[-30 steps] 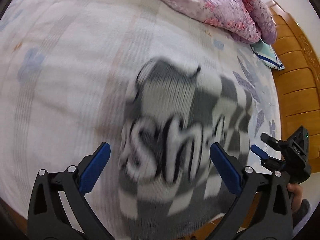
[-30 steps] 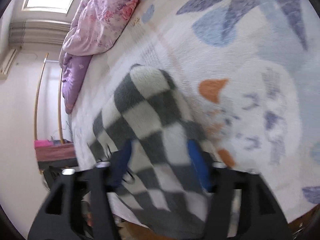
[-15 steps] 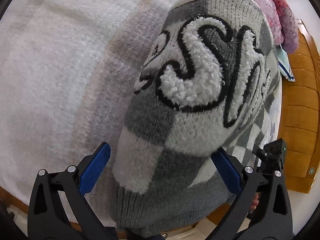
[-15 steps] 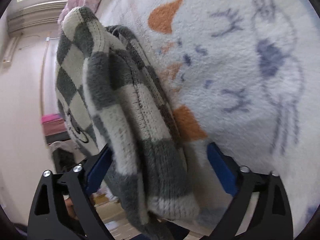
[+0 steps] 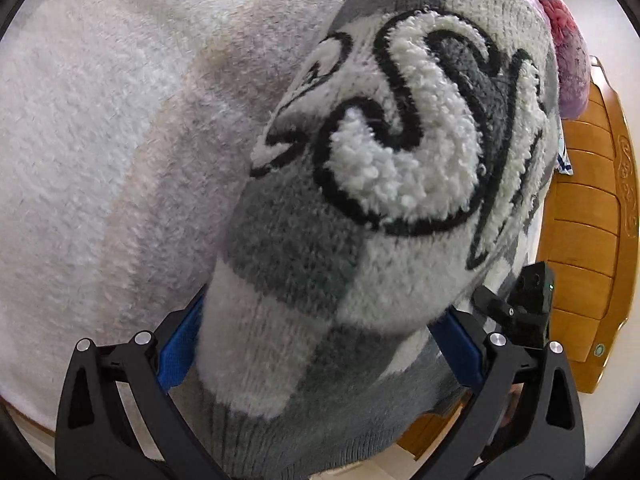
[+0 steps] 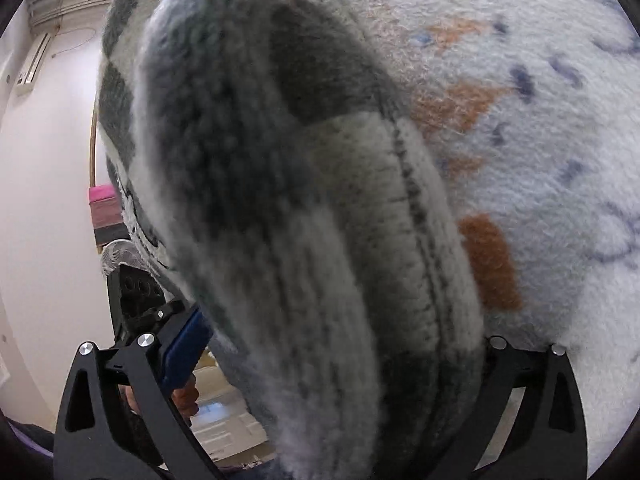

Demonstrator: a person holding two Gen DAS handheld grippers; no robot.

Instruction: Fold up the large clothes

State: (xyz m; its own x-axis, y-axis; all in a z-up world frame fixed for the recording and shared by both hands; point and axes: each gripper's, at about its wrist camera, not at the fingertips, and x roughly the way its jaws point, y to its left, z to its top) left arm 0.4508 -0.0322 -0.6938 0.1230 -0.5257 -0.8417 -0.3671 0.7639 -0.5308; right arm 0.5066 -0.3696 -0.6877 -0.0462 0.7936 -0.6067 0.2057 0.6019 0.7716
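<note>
Nearest the left wrist camera, the left gripper (image 5: 320,344) stands wide, its blue pads (image 5: 180,344) at 7 and 4 o'clock either side of the bunched grey-and-white checked sweater (image 5: 360,220), though whether they press the knit cannot be told. In the right wrist view the right gripper (image 6: 336,344) is spread wide too, one blue pad at 7 o'clock clear of the folded sweater edge (image 6: 304,200) that fills the gap, the other hidden. Beyond, the sweater lies on the fleecy white blanket (image 5: 100,140) of the bed, with a wooden headboard (image 5: 588,220) at 3 o'clock.
</note>
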